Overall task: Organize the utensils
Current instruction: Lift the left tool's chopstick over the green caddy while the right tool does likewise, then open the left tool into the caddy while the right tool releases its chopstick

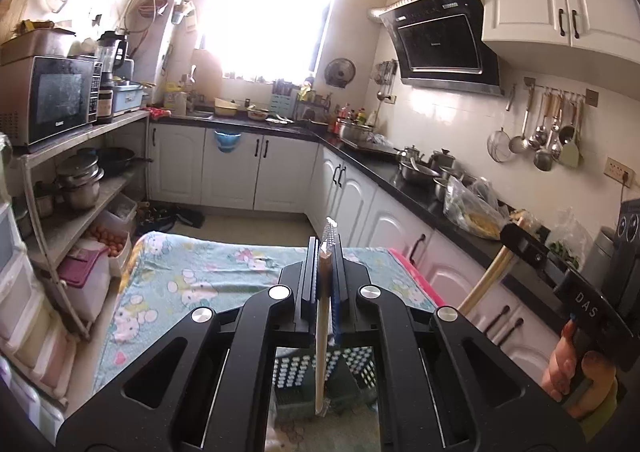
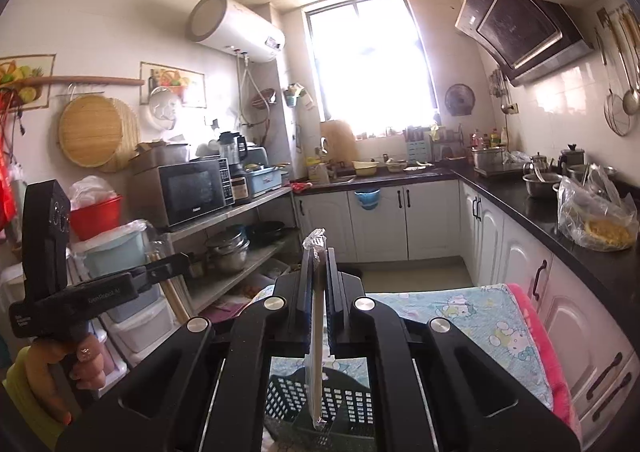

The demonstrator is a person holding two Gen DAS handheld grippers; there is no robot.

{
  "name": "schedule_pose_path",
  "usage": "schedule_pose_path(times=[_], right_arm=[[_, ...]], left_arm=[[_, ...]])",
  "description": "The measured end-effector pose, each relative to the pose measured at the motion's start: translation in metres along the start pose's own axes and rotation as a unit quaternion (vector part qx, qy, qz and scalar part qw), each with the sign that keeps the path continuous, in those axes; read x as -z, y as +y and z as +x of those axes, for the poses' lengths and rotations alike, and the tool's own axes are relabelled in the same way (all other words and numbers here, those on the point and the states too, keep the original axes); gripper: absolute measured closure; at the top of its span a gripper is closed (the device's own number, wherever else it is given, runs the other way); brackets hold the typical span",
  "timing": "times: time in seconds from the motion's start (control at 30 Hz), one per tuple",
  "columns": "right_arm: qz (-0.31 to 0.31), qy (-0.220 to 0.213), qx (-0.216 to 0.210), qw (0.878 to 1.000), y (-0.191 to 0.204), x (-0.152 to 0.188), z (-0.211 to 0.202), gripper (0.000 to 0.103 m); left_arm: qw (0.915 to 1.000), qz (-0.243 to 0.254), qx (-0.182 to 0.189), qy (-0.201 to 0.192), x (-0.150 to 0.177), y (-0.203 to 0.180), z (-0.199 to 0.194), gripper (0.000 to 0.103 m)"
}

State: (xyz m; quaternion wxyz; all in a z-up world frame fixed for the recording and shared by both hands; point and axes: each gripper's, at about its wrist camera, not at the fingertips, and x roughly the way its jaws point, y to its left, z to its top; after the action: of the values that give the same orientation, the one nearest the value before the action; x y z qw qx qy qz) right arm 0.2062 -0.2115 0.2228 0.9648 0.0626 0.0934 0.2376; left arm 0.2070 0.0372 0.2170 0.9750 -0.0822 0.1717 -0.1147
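My left gripper (image 1: 325, 252) is shut on a pair of wooden chopsticks in a clear wrapper (image 1: 322, 332), held upright, its lower end hanging over a dark perforated utensil basket (image 1: 292, 380). My right gripper (image 2: 319, 264) is shut on another plastic-wrapped chopstick pair (image 2: 317, 344), also upright over the basket (image 2: 348, 400). The right gripper shows in the left wrist view (image 1: 516, 238) at the right, holding its pale stick. The left gripper's body shows in the right wrist view (image 2: 120, 288) at the left.
A table with a Hello Kitty cloth (image 1: 192, 276) lies below and ahead. A black counter (image 1: 400, 180) with pots and a bagged food item (image 1: 476, 212) runs along the right. A shelf with a microwave (image 1: 48, 100) stands at the left.
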Motion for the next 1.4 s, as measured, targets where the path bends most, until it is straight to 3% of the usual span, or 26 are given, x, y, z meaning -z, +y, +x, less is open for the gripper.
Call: schedule_pose_path(times=[0.37,0.67,0.93,1.27,1.4], right_arm=[[-0.008,0.005,0.011,1.000,-0.006,0.014,0.033,0.097],[-0.005,0.033,0.033,0.999,-0.028,0.049,0.055,0.097],[0.021,0.063,0.040,0.997,-0.040,0.083,0.070,0.097],[0.036,0.082,0.041,0.995,-0.042,0.100,0.070,0.096],[0.046,0.088,0.046,0.994,-0.045,0.106,0.065,0.080]], left_arm=[[0.9995,0.005,-0.031,-0.006,0.011,0.019,0.039,0.100],[0.9992,-0.012,-0.031,0.024,0.042,0.035,0.069,0.100],[0.9987,-0.011,-0.023,0.045,0.070,0.038,0.077,0.100],[0.9983,-0.015,-0.027,0.050,0.083,0.039,0.076,0.100],[0.9979,-0.023,-0.028,0.054,0.086,0.041,0.073,0.100]])
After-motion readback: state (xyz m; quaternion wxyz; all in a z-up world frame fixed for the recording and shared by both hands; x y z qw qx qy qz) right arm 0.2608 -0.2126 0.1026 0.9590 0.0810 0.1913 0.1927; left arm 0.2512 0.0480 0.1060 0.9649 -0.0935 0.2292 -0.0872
